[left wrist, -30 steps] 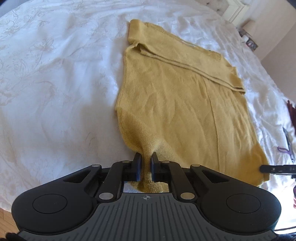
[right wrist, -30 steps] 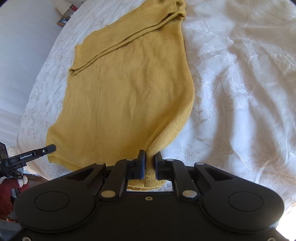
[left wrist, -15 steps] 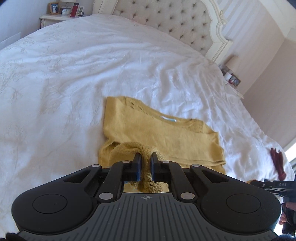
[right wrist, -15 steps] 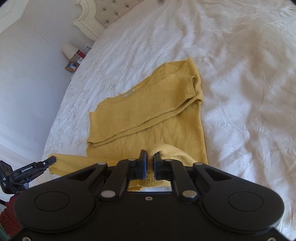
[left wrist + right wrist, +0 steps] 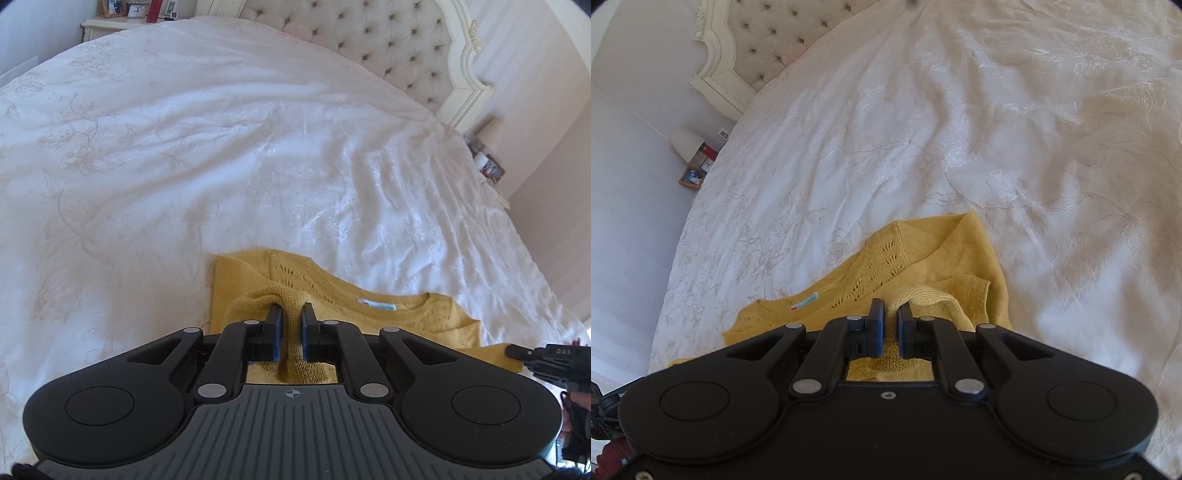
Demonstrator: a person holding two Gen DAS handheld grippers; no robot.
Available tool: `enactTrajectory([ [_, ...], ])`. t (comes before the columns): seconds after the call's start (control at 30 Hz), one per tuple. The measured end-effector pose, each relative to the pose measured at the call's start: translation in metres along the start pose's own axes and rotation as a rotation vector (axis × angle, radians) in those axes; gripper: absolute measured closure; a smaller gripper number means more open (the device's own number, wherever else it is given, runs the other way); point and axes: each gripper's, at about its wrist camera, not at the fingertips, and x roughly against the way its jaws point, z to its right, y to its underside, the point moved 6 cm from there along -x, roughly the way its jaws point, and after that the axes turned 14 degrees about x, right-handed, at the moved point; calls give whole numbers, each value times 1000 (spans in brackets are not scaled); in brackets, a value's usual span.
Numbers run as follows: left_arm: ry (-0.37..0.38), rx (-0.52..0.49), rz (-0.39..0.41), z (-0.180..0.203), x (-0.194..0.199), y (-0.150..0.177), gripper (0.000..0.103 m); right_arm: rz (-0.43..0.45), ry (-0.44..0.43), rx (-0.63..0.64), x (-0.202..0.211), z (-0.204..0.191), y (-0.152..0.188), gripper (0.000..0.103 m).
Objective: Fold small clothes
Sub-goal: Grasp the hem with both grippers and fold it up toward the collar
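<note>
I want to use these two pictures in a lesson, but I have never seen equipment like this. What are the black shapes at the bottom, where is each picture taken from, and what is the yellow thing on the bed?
Each picture comes from a small wide-angle camera mounted on a hand-held gripping tool; a person carries one tool in each hand. The black shapes are the tools' own bodies, seen from just behind their two fingers.

One picture looks along the left gripper, the other along the right gripper. The wide lens bends the edges, so the bed looks rounded.

The surface is a bed with a white embroidered cover and a tufted headboard. On it lies a yellow knitted top, its neck label showing.

Both tools are closed on a bunched edge of that top, apparently drawing it over the rest to fold it.
</note>
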Motion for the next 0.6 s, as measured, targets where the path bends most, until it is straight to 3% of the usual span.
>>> enactTrajectory([
  [0.3, -111, -5, -43, -13, -60, -15, 90, -94, 65, -21, -50, 19, -15, 85],
  [0.4, -143, 42, 1, -21, -65, -26, 72, -123, 71, -10, -64, 28, -19, 79],
  [0.47, -147, 94, 33, -24, -58, -34, 66, -124, 49, -21, -70, 33, -22, 69],
  [0.53, -148, 124, 75, -23, -45, -39, 53, -88, 40, -16, -68, 37, -26, 38],
  [0.6, -162, 93, 100, -16, -33, -38, 47, -32, 47, 21, -60, 38, -31, 28],
])
